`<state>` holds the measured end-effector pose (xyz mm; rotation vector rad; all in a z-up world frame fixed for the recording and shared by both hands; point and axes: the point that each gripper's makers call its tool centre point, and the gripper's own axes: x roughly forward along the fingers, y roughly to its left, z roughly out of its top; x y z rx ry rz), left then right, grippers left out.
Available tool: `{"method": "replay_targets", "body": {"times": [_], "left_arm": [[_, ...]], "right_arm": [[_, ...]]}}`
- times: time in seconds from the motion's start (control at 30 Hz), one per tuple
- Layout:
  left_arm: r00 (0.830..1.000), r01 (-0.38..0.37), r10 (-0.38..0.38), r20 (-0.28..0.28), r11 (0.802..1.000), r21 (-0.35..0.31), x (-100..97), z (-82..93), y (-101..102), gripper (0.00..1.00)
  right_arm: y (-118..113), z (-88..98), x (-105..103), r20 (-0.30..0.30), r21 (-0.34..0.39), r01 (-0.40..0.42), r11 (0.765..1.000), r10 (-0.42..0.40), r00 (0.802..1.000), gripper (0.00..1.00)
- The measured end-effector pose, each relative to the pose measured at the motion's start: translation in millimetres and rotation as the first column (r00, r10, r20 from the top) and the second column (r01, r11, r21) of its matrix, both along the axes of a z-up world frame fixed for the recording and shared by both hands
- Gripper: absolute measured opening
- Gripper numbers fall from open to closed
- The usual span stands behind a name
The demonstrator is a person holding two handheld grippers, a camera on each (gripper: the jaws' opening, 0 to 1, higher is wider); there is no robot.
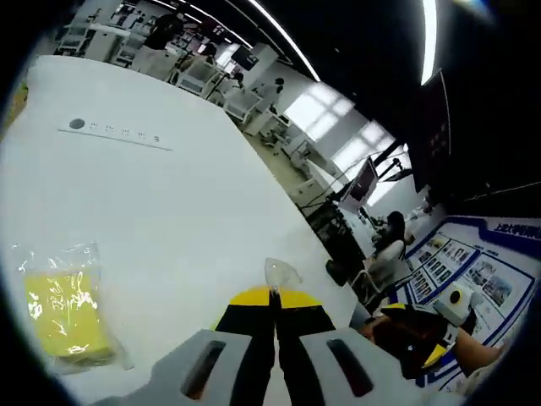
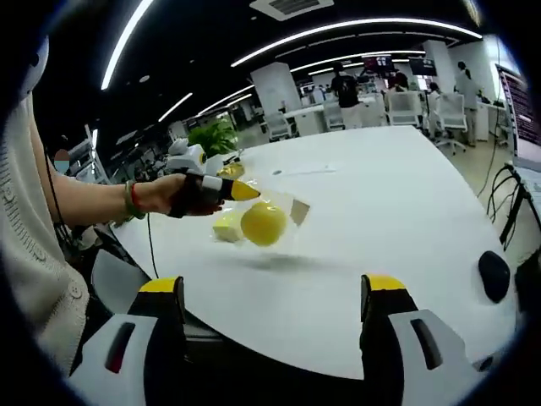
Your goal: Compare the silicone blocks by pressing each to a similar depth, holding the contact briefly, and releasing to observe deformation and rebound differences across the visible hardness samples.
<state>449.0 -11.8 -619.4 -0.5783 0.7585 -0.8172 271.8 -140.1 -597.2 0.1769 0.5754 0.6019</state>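
At the lower centre of the left gripper view, the left gripper [image 1: 272, 298] had its yellow-tipped jaws pressed together on a corner of clear plastic bag [image 1: 281, 272] that stood up just past the tips. Over the white tabletop [image 1: 169, 203], at the lower left of that frame, a yellow silicone block [image 1: 63, 315] lay in its own clear wrapper. Seen in the right gripper view, left of centre, a hand [image 2: 165, 196] carried that same gripper, and the bag hung from its tip above the tabletop with a round yellow block [image 2: 264, 223] and a paler piece [image 2: 226, 228] inside. Along the bottom of that frame the right gripper [image 2: 270, 292] held its jaws wide apart, gripping nothing
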Motion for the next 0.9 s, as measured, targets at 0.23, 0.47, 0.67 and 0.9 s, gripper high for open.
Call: {"method": "replay_targets", "body": {"times": [0.23,0.47,0.67,0.9], "left_arm": [[0.997,-0.078,0.079,-0.010,0.996,0.040,39.3,-19.9,2,0.00],[0.984,-0.154,0.164,-0.062,0.978,0.142,64.2,-60.4,19,0.00],[0.985,-0.137,0.155,-0.072,0.969,0.203,74.0,-81.0,24,0.00],[0.988,-0.108,0.139,-0.063,0.930,0.352,75.7,-107.5,36,0.00]], "right_arm": [[-8,-18.4,-4,-0.059,-0.007,0.015,1.000,-0.015,0.998,0.76],[-14,-25.3,-1,-0.079,-0.009,0.025,1.000,-0.026,0.997,0.74],[-16,-31.7,-1,-0.097,0.003,0.036,0.999,-0.035,0.995,0.74],[-10,-37.3,-3,-0.122,0.048,0.049,0.998,-0.043,0.992,0.74]]}}
